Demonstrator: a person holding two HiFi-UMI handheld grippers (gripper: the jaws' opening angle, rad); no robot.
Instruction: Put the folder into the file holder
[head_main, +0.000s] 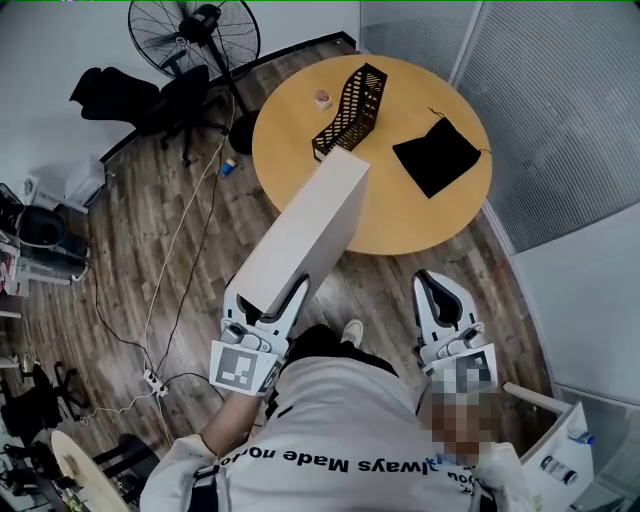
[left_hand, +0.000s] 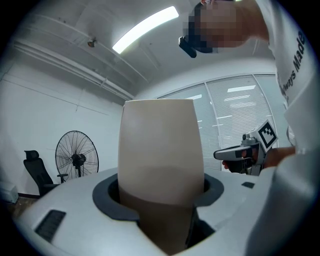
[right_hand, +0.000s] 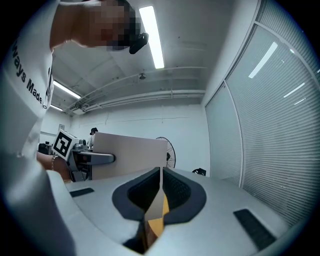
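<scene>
A big beige folder (head_main: 310, 230) sticks out level from my left gripper (head_main: 265, 295), whose jaws are shut on its near end. Its far end hangs over the near edge of the round wooden table (head_main: 400, 225). In the left gripper view the folder (left_hand: 160, 145) fills the gap between the jaws. The black lattice file holder (head_main: 352, 108) stands on the table beyond the folder's tip, apart from it. My right gripper (head_main: 437, 282) is held level to the right, jaws shut and empty (right_hand: 161, 175). The folder (right_hand: 132, 155) shows to its left.
A black pouch (head_main: 437, 155) lies on the table right of the file holder, a small pale cube (head_main: 322, 98) to its left. A floor fan (head_main: 195, 35), black chairs (head_main: 130, 95) and cables (head_main: 160, 300) are to the left. A glass wall with blinds (head_main: 560, 110) runs along the right.
</scene>
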